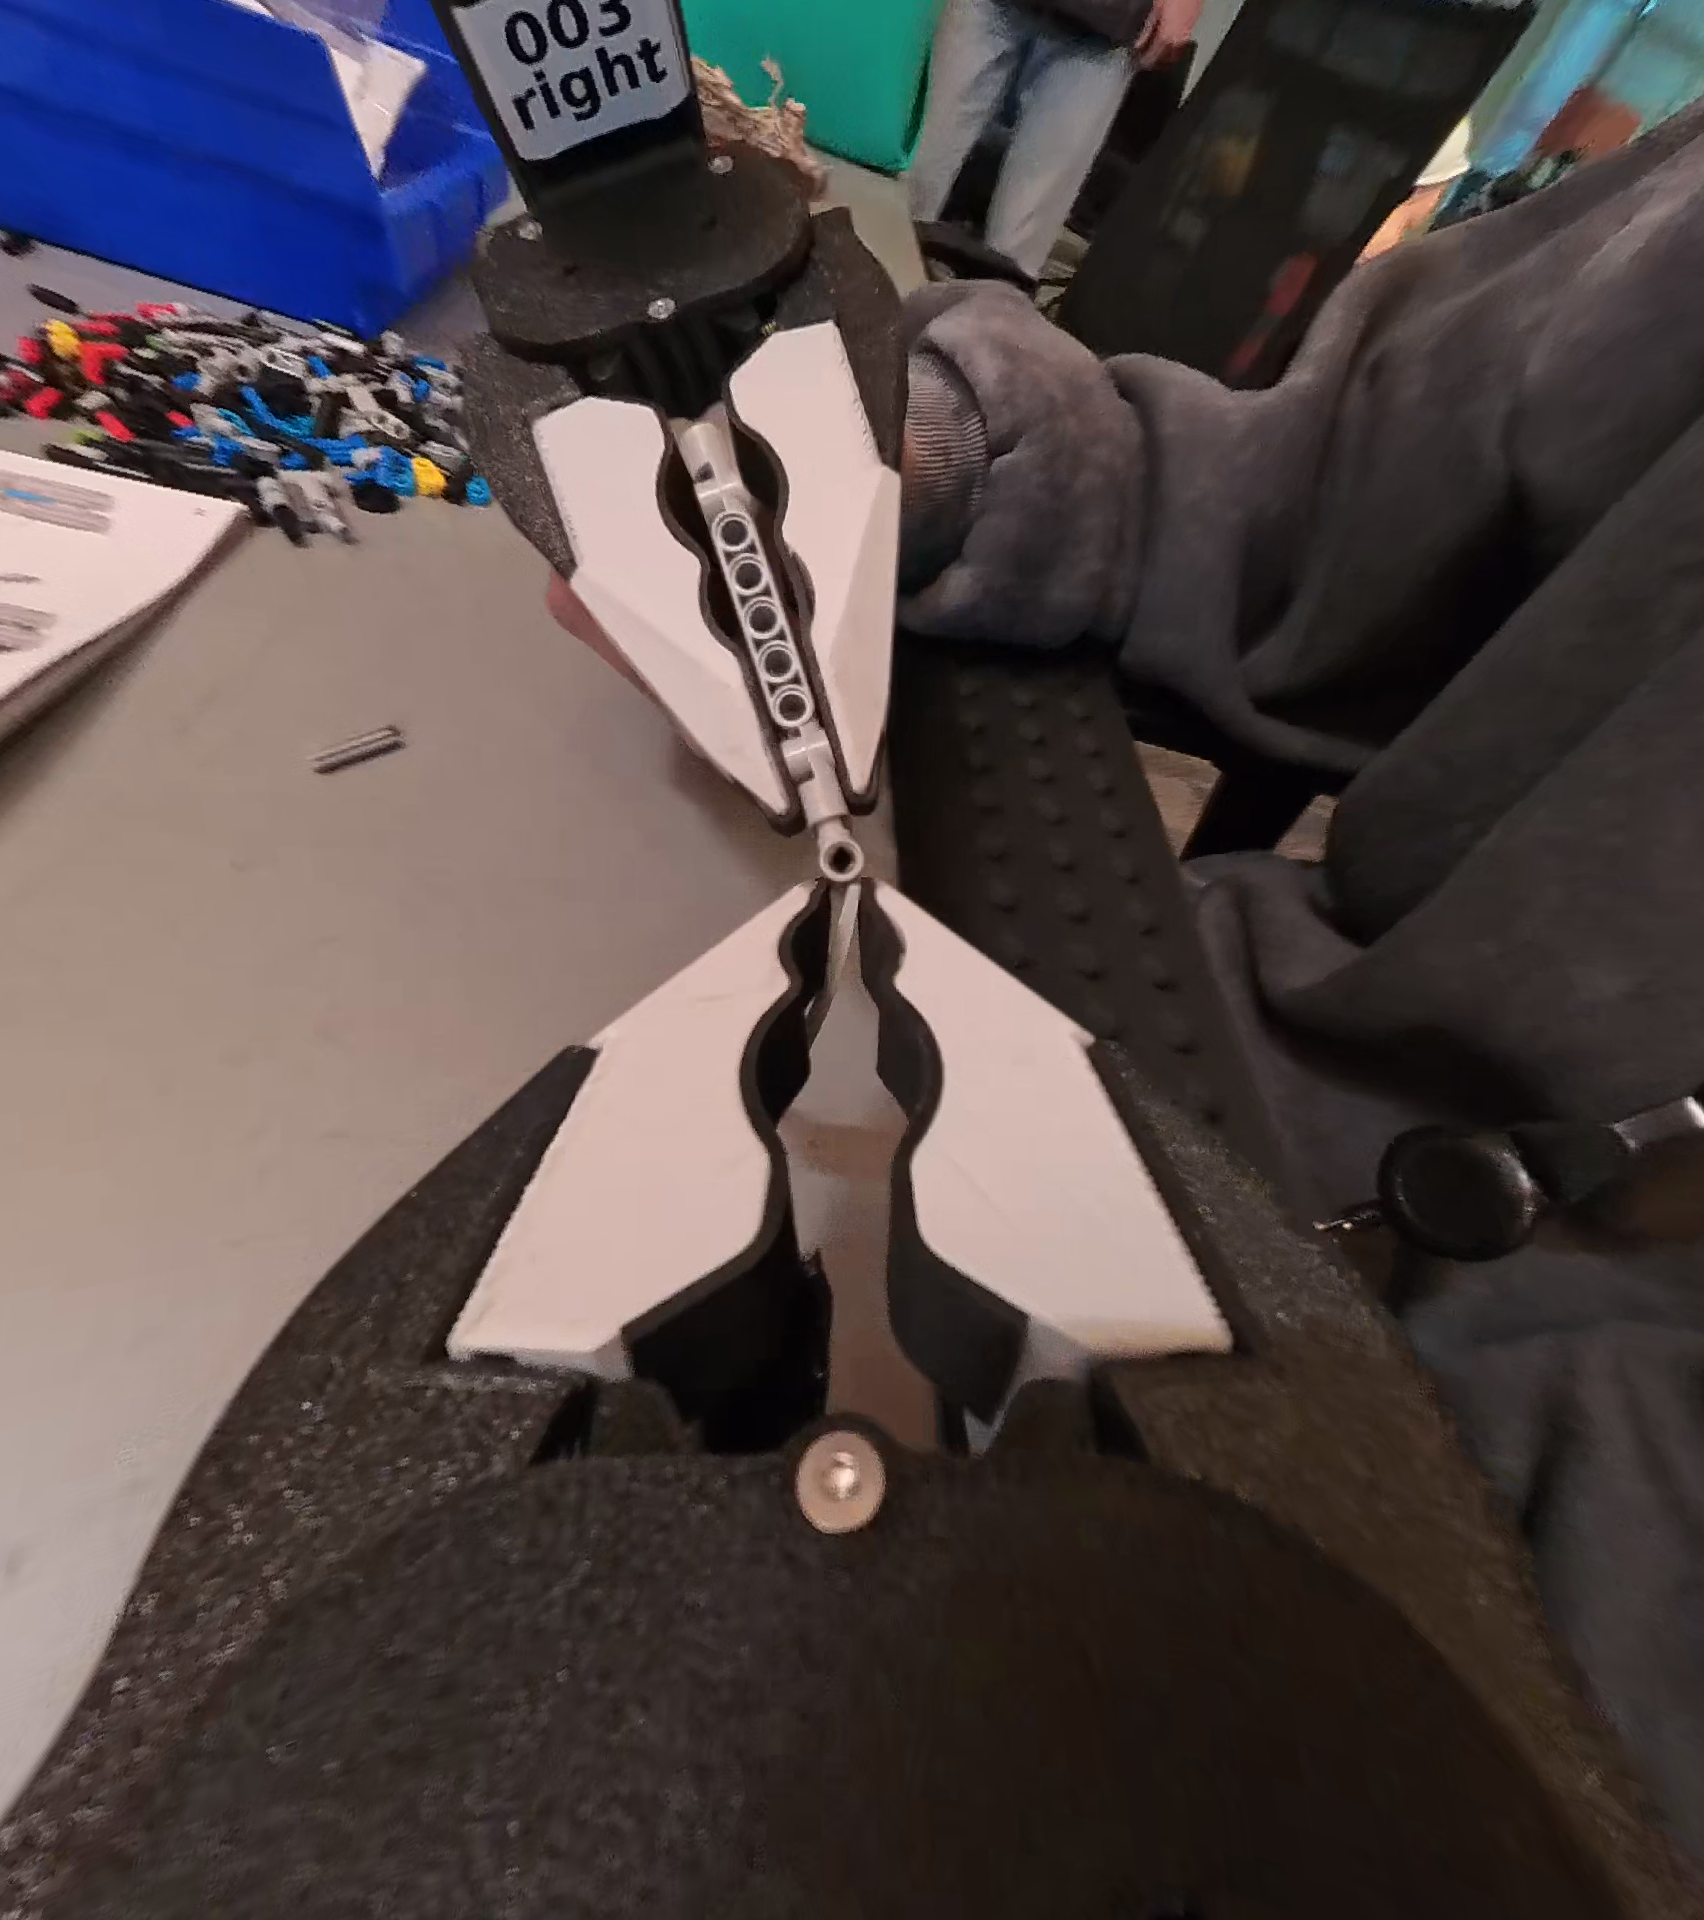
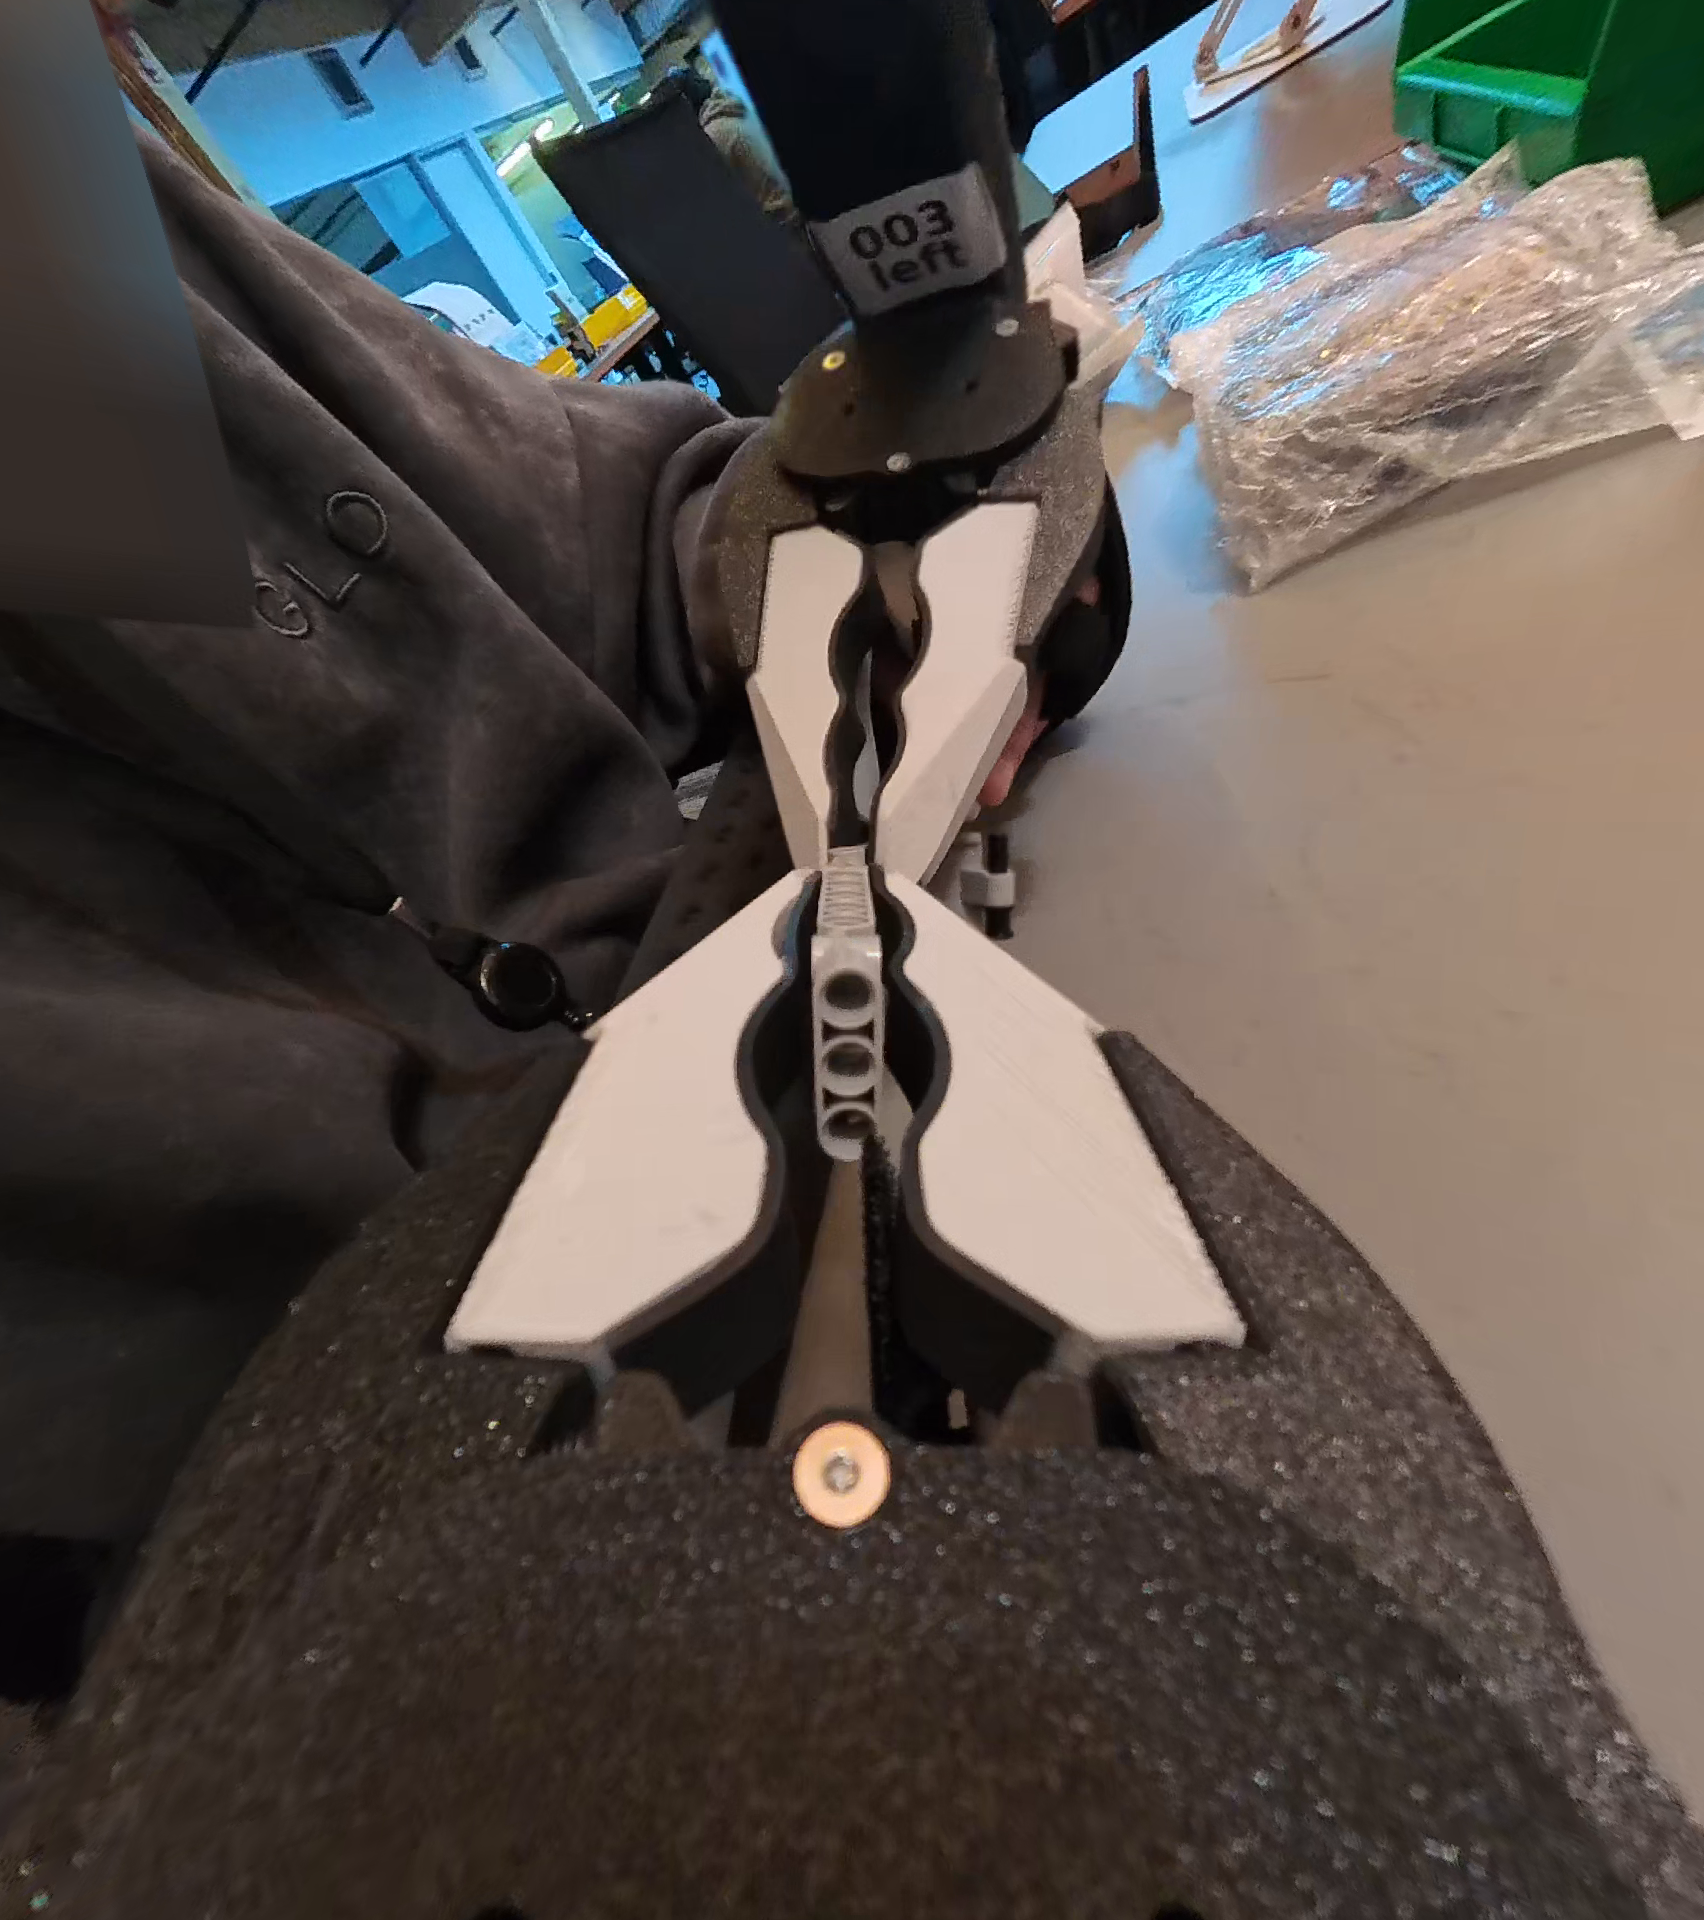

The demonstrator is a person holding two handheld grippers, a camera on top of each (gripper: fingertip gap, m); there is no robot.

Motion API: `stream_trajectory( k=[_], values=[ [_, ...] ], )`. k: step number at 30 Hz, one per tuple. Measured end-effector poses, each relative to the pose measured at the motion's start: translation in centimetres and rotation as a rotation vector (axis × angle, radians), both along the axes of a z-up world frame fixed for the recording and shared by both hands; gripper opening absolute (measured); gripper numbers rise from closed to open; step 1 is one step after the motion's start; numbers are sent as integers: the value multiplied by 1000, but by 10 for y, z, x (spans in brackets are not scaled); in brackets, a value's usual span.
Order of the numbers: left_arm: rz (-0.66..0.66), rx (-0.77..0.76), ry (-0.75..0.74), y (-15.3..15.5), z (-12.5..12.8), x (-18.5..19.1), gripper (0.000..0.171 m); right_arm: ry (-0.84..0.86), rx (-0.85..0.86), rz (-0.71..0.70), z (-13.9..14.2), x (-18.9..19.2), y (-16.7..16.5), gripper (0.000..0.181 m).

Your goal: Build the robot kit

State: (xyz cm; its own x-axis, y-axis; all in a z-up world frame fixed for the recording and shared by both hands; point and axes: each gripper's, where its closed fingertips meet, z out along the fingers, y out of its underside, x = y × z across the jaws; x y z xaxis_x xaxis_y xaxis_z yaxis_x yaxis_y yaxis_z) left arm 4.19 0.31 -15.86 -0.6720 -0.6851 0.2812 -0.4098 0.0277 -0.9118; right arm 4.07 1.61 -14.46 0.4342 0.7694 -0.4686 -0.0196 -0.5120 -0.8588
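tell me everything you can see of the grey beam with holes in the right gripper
The grey beam looks like plastic: long and slim, with a row of round holes. It is clamped between the right gripper's white fingers, held above the table. A thin connector with a small ring end sticks out past the fingertips, next to the left gripper's tips; contact is unclear.

In the left wrist view the pile of small coloured parts (image 1: 214, 410) at ten o'clock is too blurred to tell apart. The blue bin (image 1: 152, 135) is cut off at the top edge, and the open booklet (image 1: 17, 592) at the left edge.
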Motion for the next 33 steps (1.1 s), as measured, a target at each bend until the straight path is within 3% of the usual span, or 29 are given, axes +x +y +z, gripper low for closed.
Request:
stream_trajectory(
  k=[13, 17, 21, 30, 33],
  values=[
    [-51, 80, 27, -9, -13, -4, 1, -31, -112, 82, -16, -9, -9, 6],
    [-56, 23, 45, -9, -10, -4, 2, 3, -102, 75, -11, -8, -8, 6],
    [-27, -179, 98, 1, 6, 2, 3, 108, -83, -2, 4, 0, 6, 6],
    [-6, -254, 79, 7, 15, 2, 4, 244, -141, -16, 15, 10, 6, 7],
    [-16, -255, 59, 6, 19, 0, 1, 244, -155, -69, 12, 15, 14, 28]
  ],
)
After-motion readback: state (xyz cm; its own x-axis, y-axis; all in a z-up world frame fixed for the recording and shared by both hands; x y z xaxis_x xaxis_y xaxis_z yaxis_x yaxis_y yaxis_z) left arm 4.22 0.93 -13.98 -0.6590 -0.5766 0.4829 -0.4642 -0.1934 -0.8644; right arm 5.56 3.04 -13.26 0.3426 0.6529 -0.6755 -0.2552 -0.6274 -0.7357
